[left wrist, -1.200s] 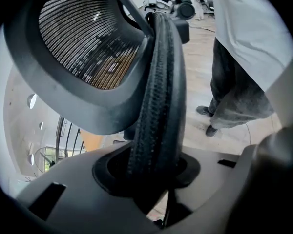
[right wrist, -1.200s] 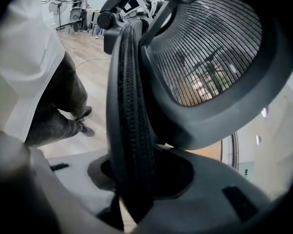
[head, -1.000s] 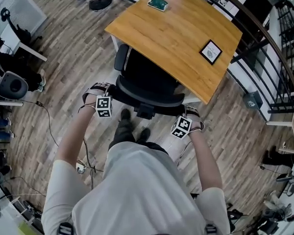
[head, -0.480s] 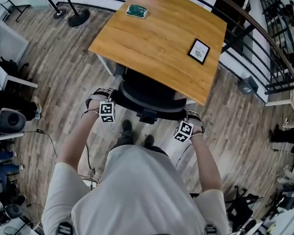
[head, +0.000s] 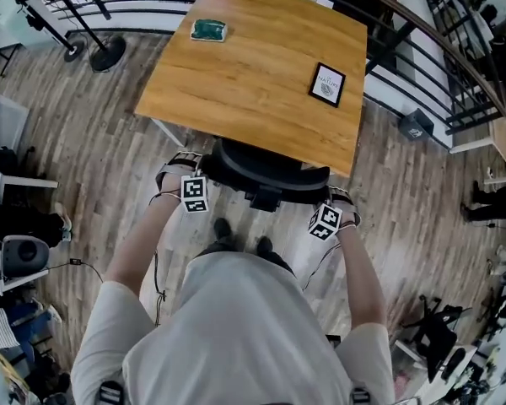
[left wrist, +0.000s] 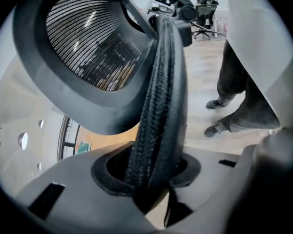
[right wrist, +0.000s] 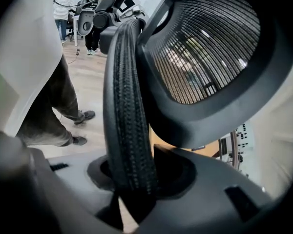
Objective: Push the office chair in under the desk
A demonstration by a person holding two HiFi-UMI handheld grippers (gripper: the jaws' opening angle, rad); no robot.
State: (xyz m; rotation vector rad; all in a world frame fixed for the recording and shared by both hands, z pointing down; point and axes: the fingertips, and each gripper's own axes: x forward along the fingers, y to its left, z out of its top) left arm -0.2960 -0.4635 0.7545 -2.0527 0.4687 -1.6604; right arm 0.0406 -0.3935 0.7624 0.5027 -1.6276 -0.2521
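Head view first: the desk [head: 253, 66] fills twelve o'clock, and the chair [head: 270, 174] is tucked under its near edge, with only the curved top of the backrest showing. A green pad [head: 208, 30] is seen at eleven o'clock on the desk and a black framed card [head: 327, 84] at one o'clock. The left hand-held gripper [head: 184, 165] is set on the nine o'clock end of the backrest, the right hand-held gripper [head: 341, 202] on the three o'clock end. The person's shoes [head: 223, 226] are planted on the plank floor [head: 110, 142] at six o'clock of the chair.

On to the left gripper view: the padded rim of the chair [left wrist: 158, 106] is held between the jaws of the left hand-held gripper [left wrist: 151, 177], pads against both sides, and those jaws are easing open. A mesh panel [left wrist: 90, 43] is seen at eleven o'clock and trouser legs [left wrist: 244, 101] at three o'clock.

Right gripper view now: the same rim of the chair [right wrist: 127, 106] is clamped in the right hand-held gripper [right wrist: 136, 179], and the gap is filled by it. The mesh panel [right wrist: 210, 52] is seen at one o'clock.
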